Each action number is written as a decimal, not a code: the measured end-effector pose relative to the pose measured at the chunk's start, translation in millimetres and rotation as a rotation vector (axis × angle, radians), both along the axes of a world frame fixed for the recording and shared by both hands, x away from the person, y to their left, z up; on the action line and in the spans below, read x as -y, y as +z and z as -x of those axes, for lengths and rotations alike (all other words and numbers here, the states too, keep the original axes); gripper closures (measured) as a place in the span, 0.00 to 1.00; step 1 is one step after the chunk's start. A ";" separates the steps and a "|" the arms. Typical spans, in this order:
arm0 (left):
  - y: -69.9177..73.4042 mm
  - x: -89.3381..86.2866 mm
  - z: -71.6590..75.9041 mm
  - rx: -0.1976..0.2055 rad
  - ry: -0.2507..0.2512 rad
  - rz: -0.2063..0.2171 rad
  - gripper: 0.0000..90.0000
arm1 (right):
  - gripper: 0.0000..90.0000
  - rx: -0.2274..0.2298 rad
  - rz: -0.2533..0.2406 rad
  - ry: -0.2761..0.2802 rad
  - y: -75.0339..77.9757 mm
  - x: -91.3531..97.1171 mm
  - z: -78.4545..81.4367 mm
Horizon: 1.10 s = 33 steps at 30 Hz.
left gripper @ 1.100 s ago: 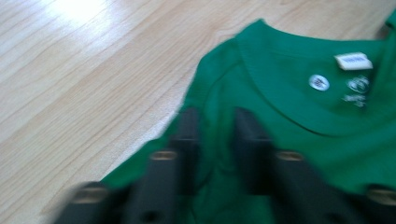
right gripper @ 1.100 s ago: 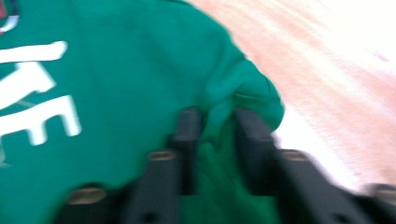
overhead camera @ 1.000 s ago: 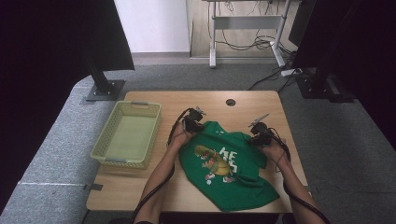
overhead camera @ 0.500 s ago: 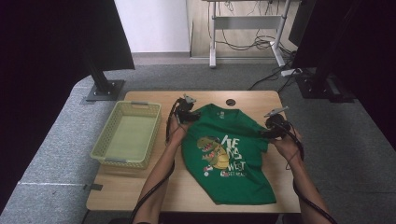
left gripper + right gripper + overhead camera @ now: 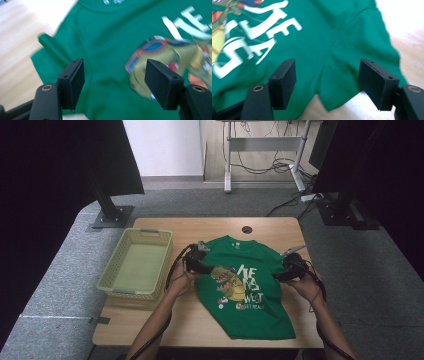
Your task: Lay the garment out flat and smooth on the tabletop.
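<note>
So the green dinosaur T-shirt [image 5: 245, 287] lies flat on the wooden table [image 5: 150, 320], collar away from the person, with the left gripper [image 5: 196, 262] and right gripper [image 5: 289, 270] hovering over opposite sleeves, jaws just opened, nothing pinched.

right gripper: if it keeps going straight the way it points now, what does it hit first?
Most likely the green T-shirt: the right gripper is open, nothing between its jaws, aimed at the sleeve and underarm seam lying flat on the table. Depth is unclear; the gap to the cloth can't be judged.
</note>
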<state>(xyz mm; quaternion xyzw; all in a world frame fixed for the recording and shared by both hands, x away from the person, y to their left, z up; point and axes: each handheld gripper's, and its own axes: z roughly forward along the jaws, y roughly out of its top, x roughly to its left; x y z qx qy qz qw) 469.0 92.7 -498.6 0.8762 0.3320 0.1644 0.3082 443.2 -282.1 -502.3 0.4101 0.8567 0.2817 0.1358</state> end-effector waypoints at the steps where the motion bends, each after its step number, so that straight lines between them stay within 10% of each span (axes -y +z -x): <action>1: 0.0 0.0 0.0 0.000 0.000 0.000 0.35 | 0.33 0.000 0.000 0.000 0.0 0.0 0.0; 13: -27.1 -9.8 44.4 -0.043 -0.042 -0.049 0.35 | 0.30 -0.053 0.055 0.076 -19.9 -14.1 31.1; 15: -31.3 -10.2 49.7 -0.038 -0.048 -0.074 0.35 | 0.29 -0.051 0.135 0.064 -28.4 -12.3 25.6; 33: -30.3 -14.7 50.8 -0.014 -0.057 -0.042 0.35 | 0.30 -0.056 0.093 -0.090 -29.6 20.7 -12.7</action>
